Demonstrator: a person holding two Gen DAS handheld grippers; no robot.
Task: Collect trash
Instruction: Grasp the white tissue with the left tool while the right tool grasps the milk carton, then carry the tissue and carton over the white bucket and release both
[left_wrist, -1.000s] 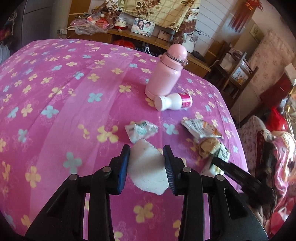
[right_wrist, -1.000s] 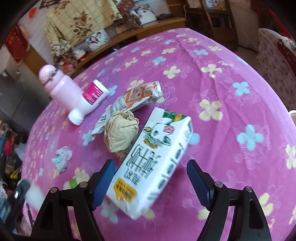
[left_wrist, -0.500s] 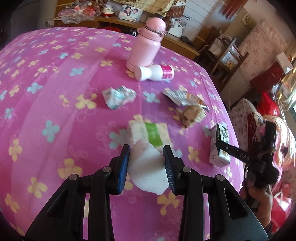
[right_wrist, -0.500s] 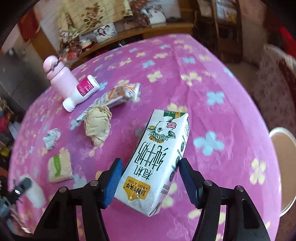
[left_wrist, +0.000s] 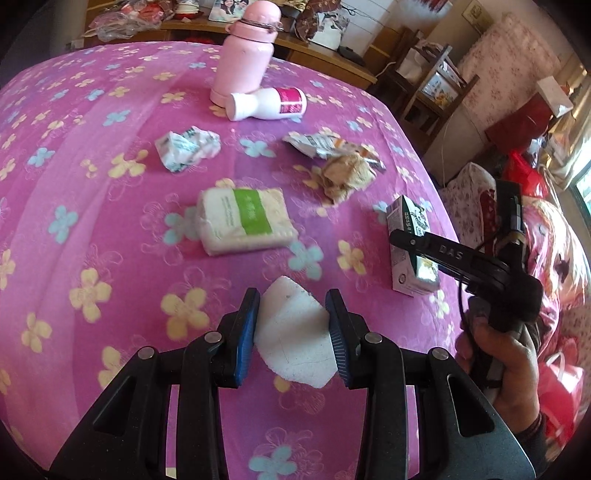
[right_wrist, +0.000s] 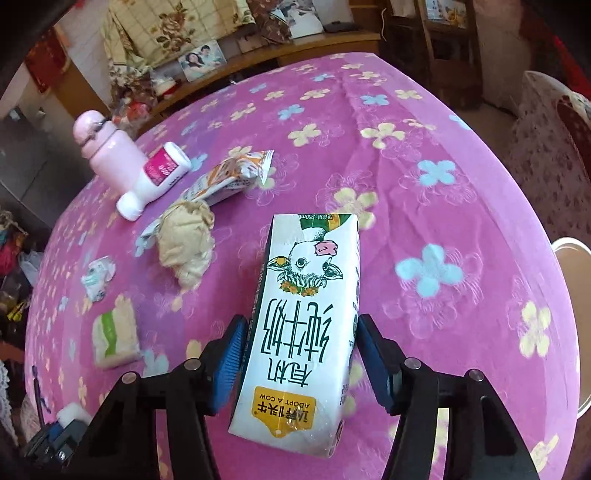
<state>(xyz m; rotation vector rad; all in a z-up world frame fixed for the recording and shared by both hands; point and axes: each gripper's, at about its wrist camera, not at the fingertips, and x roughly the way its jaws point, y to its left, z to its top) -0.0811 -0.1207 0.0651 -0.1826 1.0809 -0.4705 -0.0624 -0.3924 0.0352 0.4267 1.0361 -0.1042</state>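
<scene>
My left gripper (left_wrist: 291, 332) is shut on a white foam scrap (left_wrist: 293, 343) and holds it above the near edge of the table. My right gripper (right_wrist: 301, 354) is shut on a white milk carton (right_wrist: 306, 295) with a cow picture; the carton also shows in the left wrist view (left_wrist: 408, 236). On the pink flowered tablecloth (left_wrist: 92, 184) lie a crumpled white-green wrapper (left_wrist: 186, 146), a tissue pack with a green band (left_wrist: 243, 219), a torn snack wrapper (left_wrist: 325, 144), a brown paper ball (left_wrist: 345, 175) and a white bottle on its side (left_wrist: 267, 103).
A pink flask (left_wrist: 245, 55) stands upright behind the white bottle. A shelf with photos and clutter (left_wrist: 221, 11) runs behind the table. A white-rimmed bin (right_wrist: 576, 295) shows past the table's right edge. Chairs and red bags (left_wrist: 524, 122) stand to the right.
Both grippers have pulled back toward the table's near edge. My right gripper closed on the milk carton and lifted it upright. My left gripper kept hold of the foam scrap.
</scene>
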